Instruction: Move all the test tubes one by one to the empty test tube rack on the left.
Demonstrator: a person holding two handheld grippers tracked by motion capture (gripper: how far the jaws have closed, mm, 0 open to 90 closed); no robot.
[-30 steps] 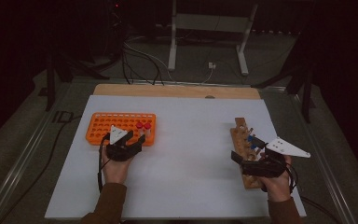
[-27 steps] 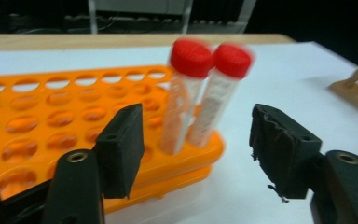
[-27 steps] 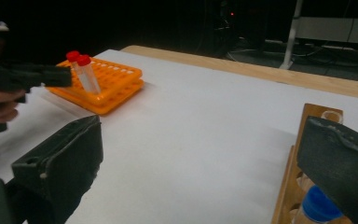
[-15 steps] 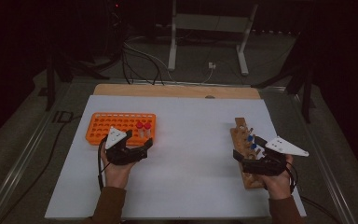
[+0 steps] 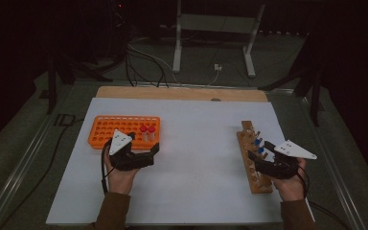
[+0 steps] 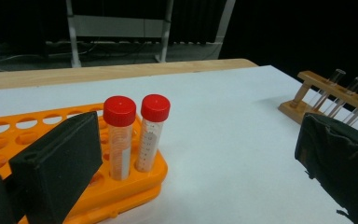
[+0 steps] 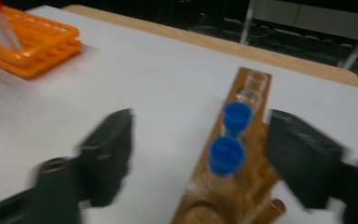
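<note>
The right claw [image 7: 198, 154], jaws just closing but not yet gripping, straddles a blue-capped tube [image 7: 224, 156]: light, slick, brittle, best pinched just below its cap.

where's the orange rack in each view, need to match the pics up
high view: orange rack sits left of centre on the white table, just beyond the left gripper.
left gripper view: lower left, its near corner holding two red-capped tubes.
right gripper view: top left corner, blurred.
shared landmark: the wooden rack, right in the high and left gripper views, centre in the right gripper view.
</note>
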